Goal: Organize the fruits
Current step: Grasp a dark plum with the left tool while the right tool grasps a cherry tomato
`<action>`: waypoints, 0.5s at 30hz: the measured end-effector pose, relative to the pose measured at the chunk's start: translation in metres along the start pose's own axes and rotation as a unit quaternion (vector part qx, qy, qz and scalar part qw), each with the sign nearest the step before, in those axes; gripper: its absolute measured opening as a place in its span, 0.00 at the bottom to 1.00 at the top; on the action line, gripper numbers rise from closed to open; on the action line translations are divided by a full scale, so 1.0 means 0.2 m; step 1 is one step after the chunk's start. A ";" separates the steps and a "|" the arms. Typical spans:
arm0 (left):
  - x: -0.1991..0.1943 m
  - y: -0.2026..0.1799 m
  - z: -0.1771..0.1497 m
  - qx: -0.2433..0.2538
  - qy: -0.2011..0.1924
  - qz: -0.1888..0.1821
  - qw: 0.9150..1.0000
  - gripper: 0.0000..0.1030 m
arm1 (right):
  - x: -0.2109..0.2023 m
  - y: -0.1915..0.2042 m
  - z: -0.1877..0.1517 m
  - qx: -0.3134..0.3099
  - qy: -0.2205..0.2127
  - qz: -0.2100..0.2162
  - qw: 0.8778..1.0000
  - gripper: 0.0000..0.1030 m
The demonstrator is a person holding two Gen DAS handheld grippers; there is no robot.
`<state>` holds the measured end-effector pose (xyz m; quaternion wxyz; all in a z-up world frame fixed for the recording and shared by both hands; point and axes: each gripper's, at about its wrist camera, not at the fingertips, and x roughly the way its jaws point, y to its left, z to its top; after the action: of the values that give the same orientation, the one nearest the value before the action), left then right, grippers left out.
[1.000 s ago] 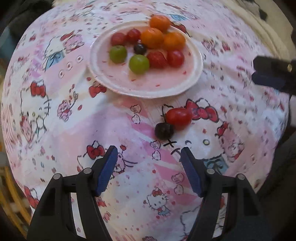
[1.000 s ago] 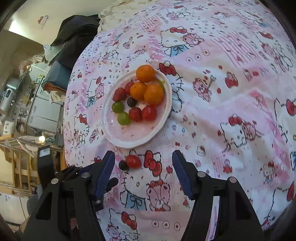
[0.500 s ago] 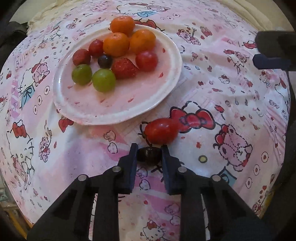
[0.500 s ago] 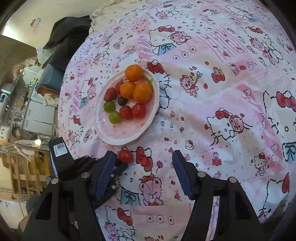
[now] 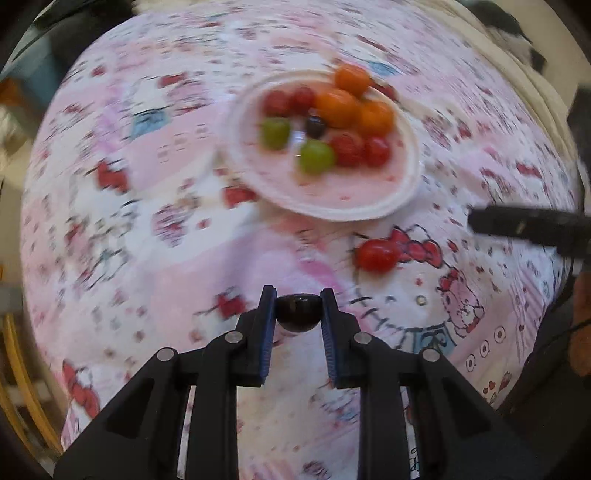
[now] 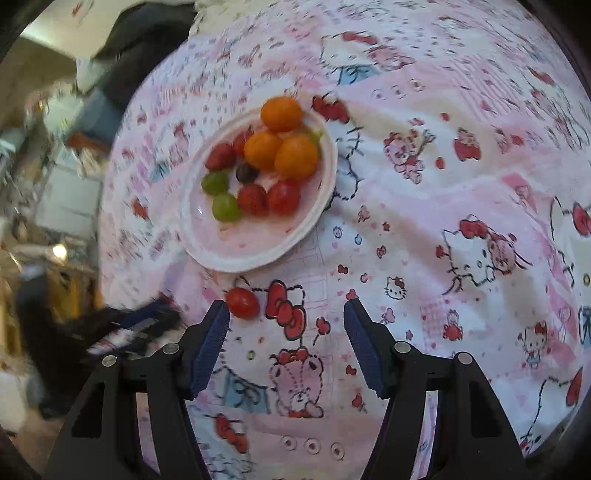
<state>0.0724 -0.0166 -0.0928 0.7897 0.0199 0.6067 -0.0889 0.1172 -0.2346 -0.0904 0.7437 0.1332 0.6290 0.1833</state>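
Observation:
My left gripper (image 5: 298, 300) is shut on a dark grape (image 5: 298, 313) and holds it above the cloth, short of the plate. A white plate (image 5: 369, 210) ahead holds oranges, green grapes, red tomatoes, strawberries and one dark grape. A red cherry tomato (image 5: 376, 254) lies on the cloth between the plate and my left gripper, to the right. In the right wrist view the plate (image 6: 236, 254) sits ahead to the left and the tomato (image 6: 242, 302) lies just by the left fingertip of my open, empty right gripper (image 6: 286, 317).
A pink Hello Kitty cloth (image 6: 443, 184) covers the round table. The right gripper's body (image 5: 528, 225) shows at the right edge of the left wrist view. Furniture and dark clothes (image 6: 140, 33) lie beyond the table's far left edge.
My left gripper has lifted the dark grape off the cloth and pulled back from the plate. The right gripper has moved closer to the cherry tomato.

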 end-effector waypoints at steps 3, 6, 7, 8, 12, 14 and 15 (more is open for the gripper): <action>-0.04 0.12 0.00 -0.038 -0.008 0.000 0.999 0.19 | 0.10 0.07 -0.01 -0.037 0.018 -0.015 0.999 0.65; -0.07 0.16 -0.01 -0.052 -0.018 0.002 0.998 0.19 | 0.20 0.17 -0.03 -0.085 0.037 -0.025 0.995 0.65; -0.09 0.17 -0.01 -0.055 -0.021 0.003 0.998 0.19 | 0.24 0.21 -0.04 -0.106 0.043 -0.028 0.993 0.65; -0.09 0.18 -0.01 -0.056 -0.023 0.004 0.998 0.19 | 0.27 0.24 -0.04 -0.120 0.045 -0.032 0.991 0.65; -0.12 0.21 -0.02 -0.074 -0.025 0.000 0.997 0.19 | 0.37 0.37 -0.06 -0.188 0.040 -0.080 0.978 0.63; -0.14 0.21 -0.02 -0.075 -0.029 0.001 0.997 0.19 | 0.42 0.40 -0.06 -0.206 0.048 -0.083 0.974 0.63; -0.14 0.21 -0.02 -0.075 -0.029 0.001 0.997 0.19 | 0.43 0.40 -0.06 -0.210 0.051 -0.087 0.972 0.62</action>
<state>0.0693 0.0291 -0.0700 0.8064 -0.0414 0.5884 -0.0424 0.1084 -0.1244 -0.1350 0.7353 -0.0908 0.6223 0.2525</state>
